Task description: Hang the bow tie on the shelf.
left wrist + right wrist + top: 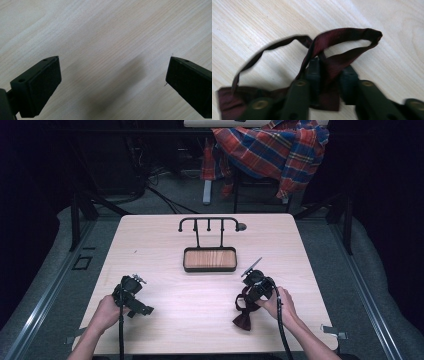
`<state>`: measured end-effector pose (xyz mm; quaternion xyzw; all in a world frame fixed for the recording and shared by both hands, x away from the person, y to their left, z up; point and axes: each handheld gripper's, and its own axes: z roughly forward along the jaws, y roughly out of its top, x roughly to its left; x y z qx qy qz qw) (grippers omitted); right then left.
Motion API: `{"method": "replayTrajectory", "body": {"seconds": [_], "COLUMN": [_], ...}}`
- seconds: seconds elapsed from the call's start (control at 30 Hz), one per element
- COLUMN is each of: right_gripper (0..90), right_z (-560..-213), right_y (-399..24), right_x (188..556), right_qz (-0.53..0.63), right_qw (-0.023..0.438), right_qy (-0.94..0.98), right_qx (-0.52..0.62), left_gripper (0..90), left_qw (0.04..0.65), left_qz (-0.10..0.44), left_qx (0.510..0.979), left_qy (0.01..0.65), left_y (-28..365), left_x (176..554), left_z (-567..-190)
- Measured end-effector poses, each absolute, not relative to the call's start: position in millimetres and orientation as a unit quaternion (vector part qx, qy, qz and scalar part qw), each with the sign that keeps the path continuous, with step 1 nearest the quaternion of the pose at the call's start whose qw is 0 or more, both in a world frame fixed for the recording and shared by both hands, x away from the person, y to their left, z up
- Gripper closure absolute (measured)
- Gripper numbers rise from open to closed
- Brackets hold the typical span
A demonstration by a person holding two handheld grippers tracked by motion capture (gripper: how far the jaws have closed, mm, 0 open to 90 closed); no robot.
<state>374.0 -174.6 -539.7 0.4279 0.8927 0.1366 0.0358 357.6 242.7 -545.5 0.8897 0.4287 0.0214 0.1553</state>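
Right tongs [329, 82] pinched on the dark red bow tie [246, 316] strap, lower right of the high view, likely to lift it toward the hook rack [209, 225]. Left tongs [112, 82] wide open, empty, idle over bare surface [165, 265].

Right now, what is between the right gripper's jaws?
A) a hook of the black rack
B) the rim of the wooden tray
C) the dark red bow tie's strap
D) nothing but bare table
C: in the right gripper view the right gripper has its jaws closed on the dark red bow tie, whose strap loops up from them.
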Motion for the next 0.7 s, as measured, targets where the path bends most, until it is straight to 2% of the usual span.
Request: {"method": "replayTrajectory", "body": {"seconds": [0.13,0.23,0.3,0.57,0.7], "right_gripper": [79.9,83.9,87.4,88.3,88.3], "right_z": [-540.9,-538.6,-532.7,-515.4,-510.2], "right_y": [-178.1,-174.8,-171.8,-164.7,-166.1], "right_x": [375.9,374.4,371.6,361.3,360.5], "right_qz": [0.118,0.133,0.138,0.174,0.18], "right_qw": [0.031,0.041,0.063,0.113,0.117], "right_qy": [0.9,0.899,0.909,0.916,0.916], "right_qx": [0.419,0.415,0.388,0.343,0.339], "left_gripper": [0.1,0.1,0.1,0.1,0.1], "left_qw": [0.155,0.154,0.155,0.147,0.149], "left_qz": [0.023,0.023,0.023,0.026,0.024], "left_qx": [0.889,0.888,0.888,0.89,0.889], "left_qy": [0.43,0.433,0.433,0.432,0.433], "left_y": [243.4,245.0,244.9,244.8,244.2], "left_x": [356.0,355.9,356.5,357.5,357.7], "left_z": [-545.5,-545.4,-545.9,-546.6,-547.2]}}
